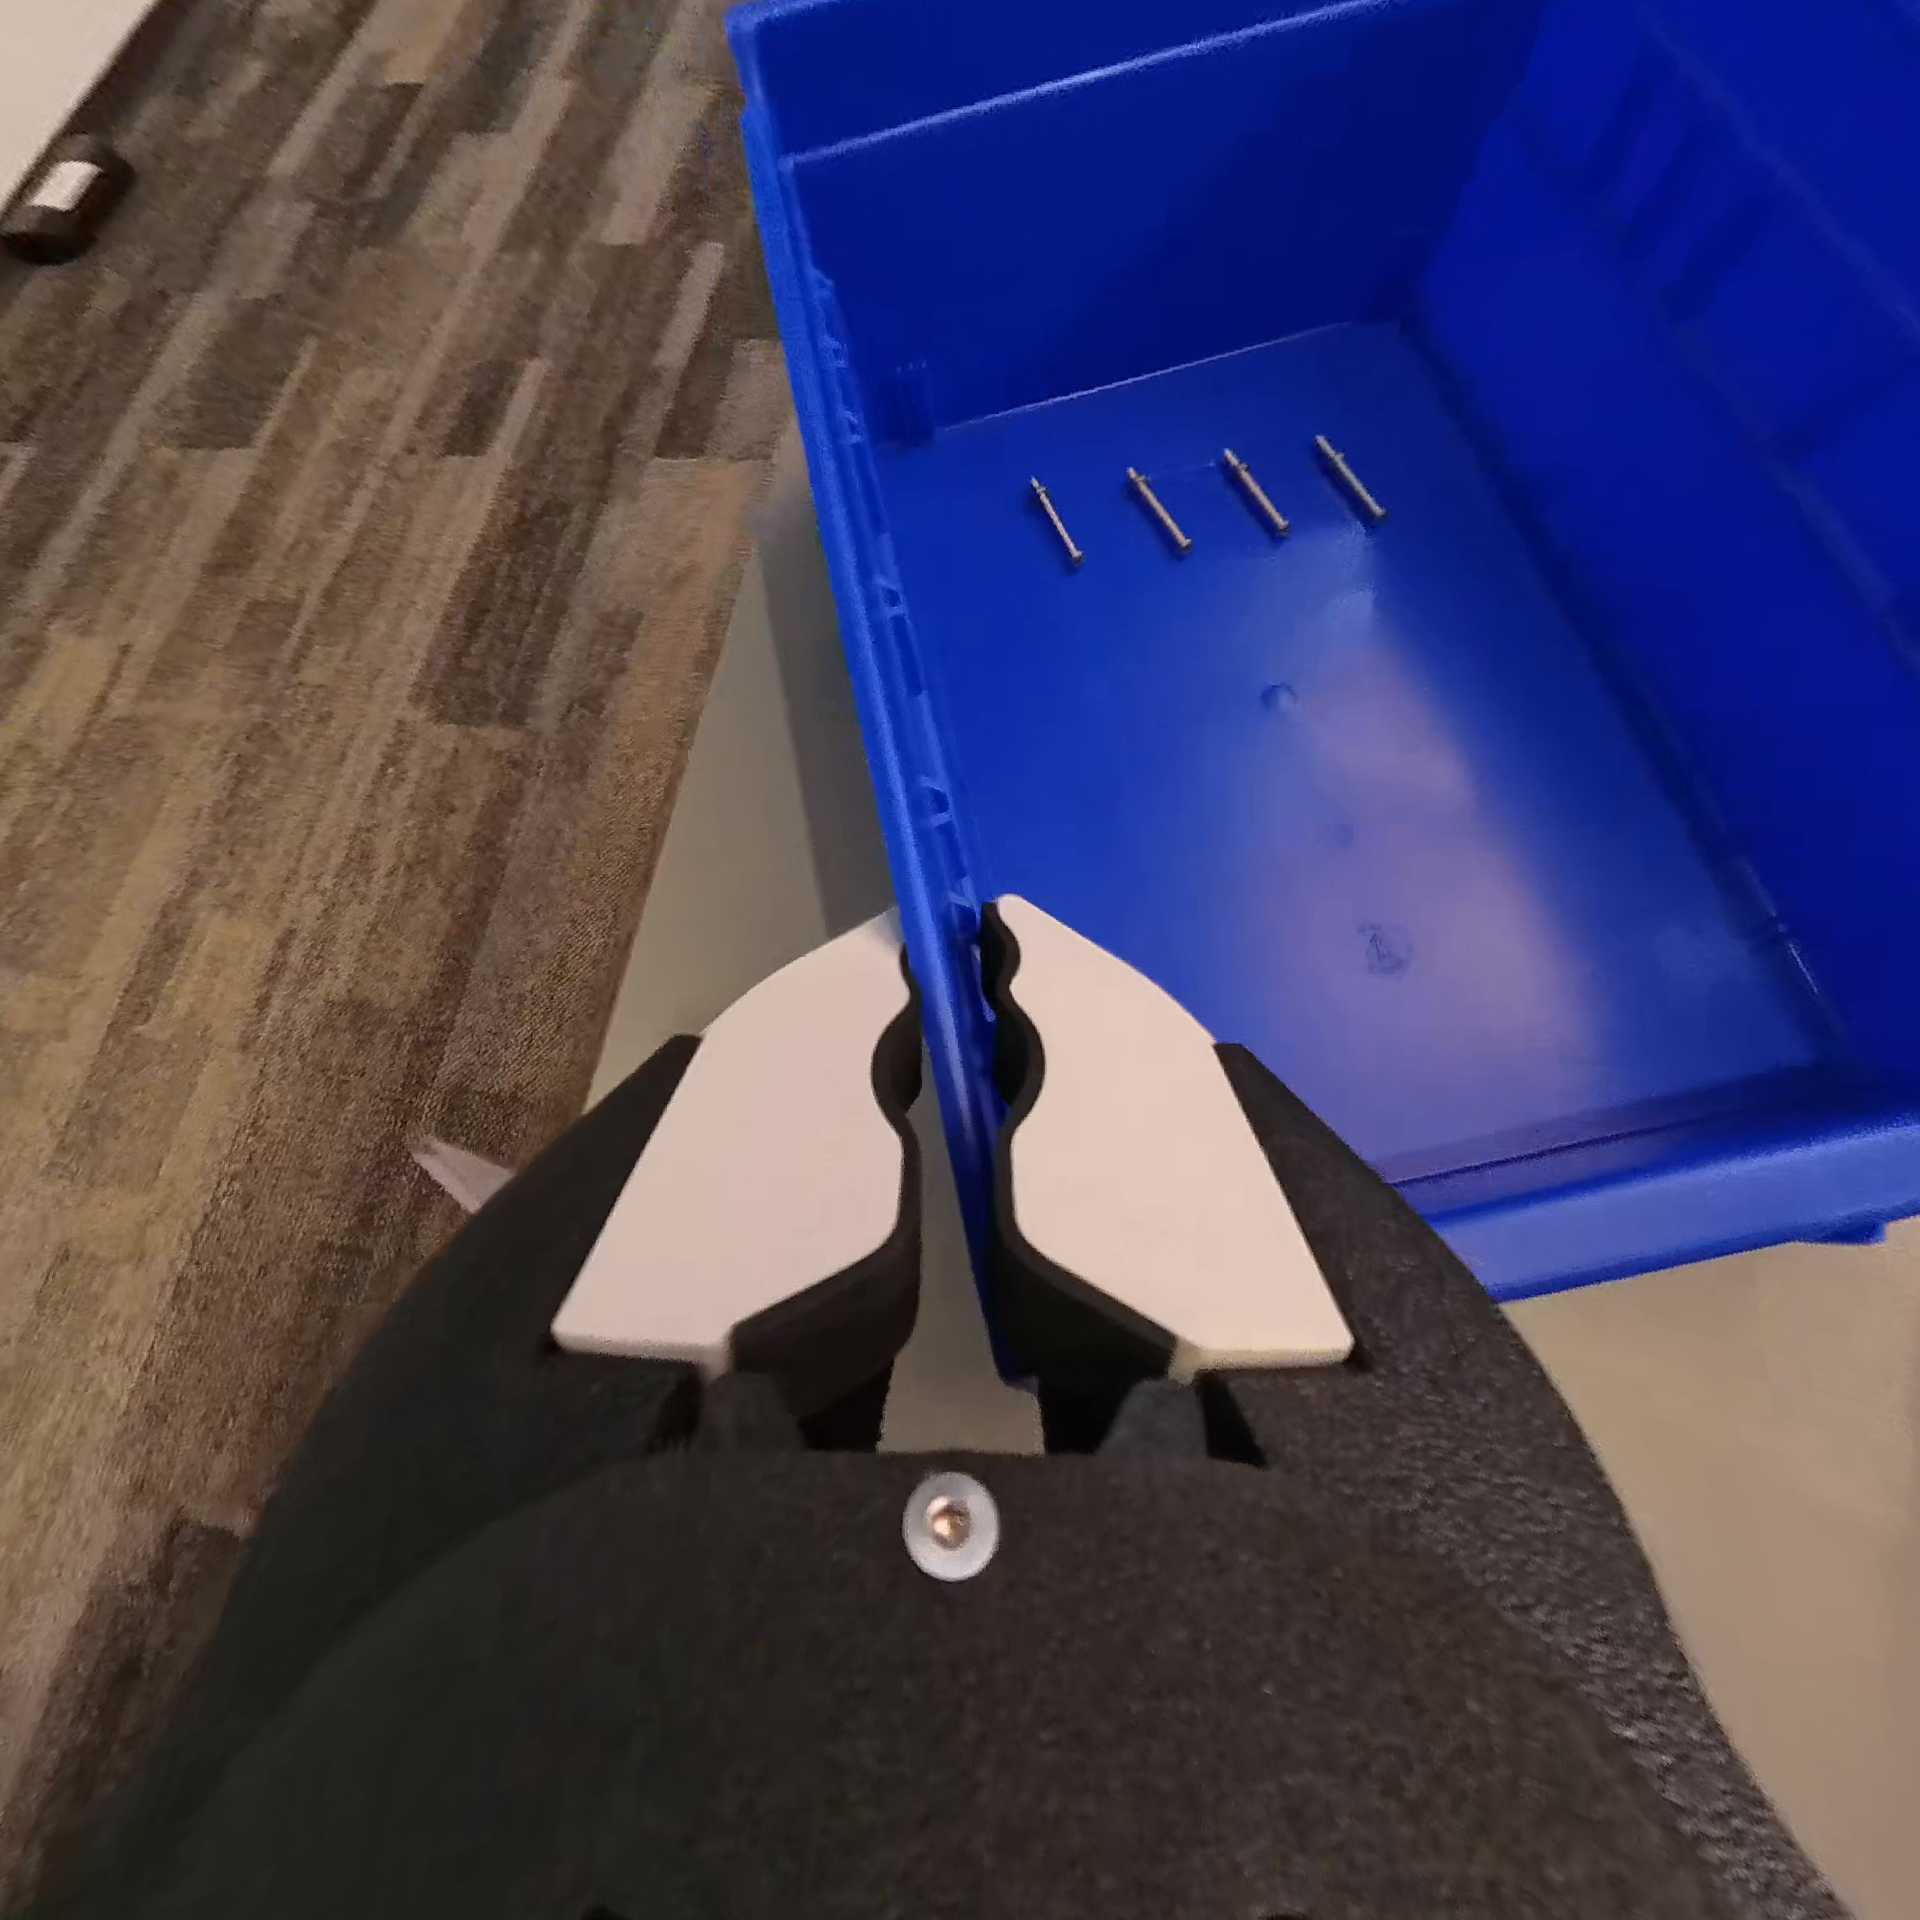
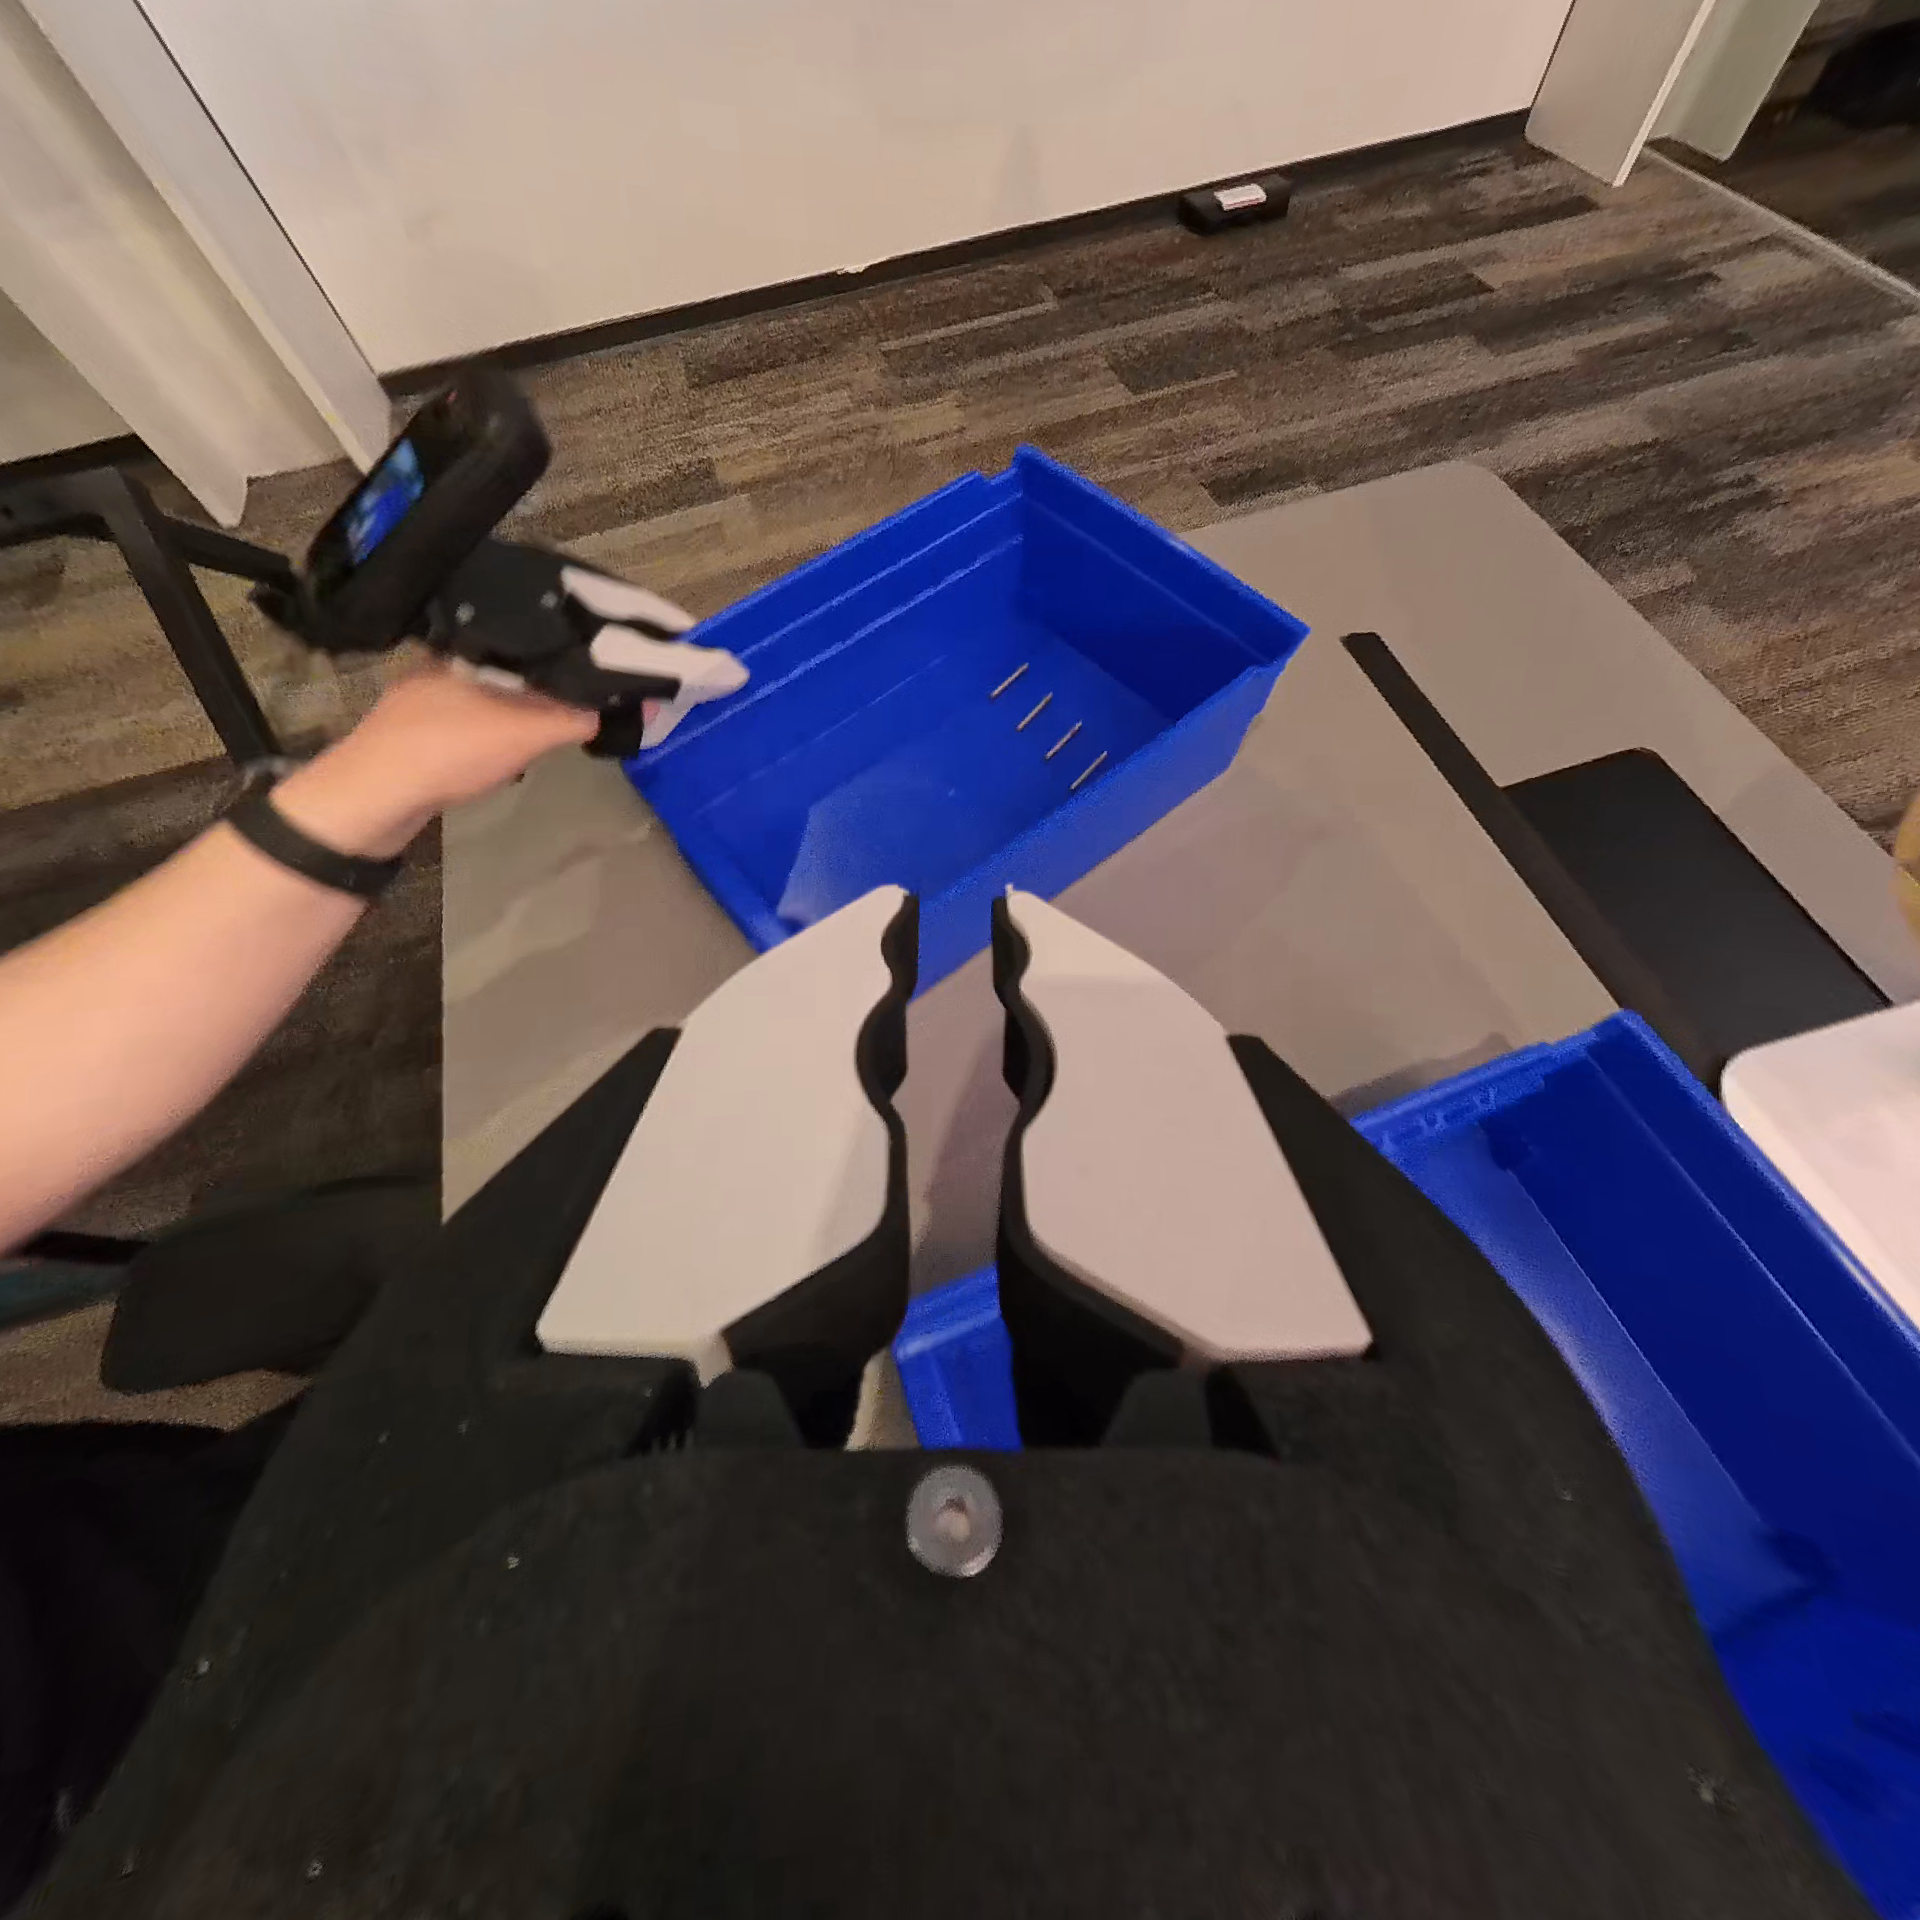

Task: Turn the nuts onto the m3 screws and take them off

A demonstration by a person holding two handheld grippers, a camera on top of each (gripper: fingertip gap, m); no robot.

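Screws (image 1: 1205,499), four of them, lie in a neat row on the floor of the blue bin (image 1: 1351,831), toward its far wall at about 12 o'clock in the left wrist view; they sit apart from one another, roughly parallel, with bare blue floor all around them. No nuts can be made out on them at this size. The left hand-held gripper (image 1: 951,940) straddles the bin's left side wall, one finger outside and one inside, its jaws pinching that wall near the corner closest to the camera. Seen from the right wrist view, the same left hand-held gripper (image 2: 707,670) sits at 10 o'clock on the bin's (image 2: 1226,717) rim, carried by a person's hand (image 2: 447,748) with a dark wristband (image 2: 301,847). The right hand-held gripper (image 2: 951,914) hovers above the grey bench (image 2: 1455,582), its jaws slightly parted around empty air, just short of the bin's near edge. A second blue bin (image 2: 1621,1299) lies at 4 o'clock, close under the right finger. A dark strip (image 2: 1475,790) runs along the bench at 2 o'clock. The bench's left edge drops to patterned carpet (image 1: 312,623) at 9 o'clock, and the bin stands near that edge.
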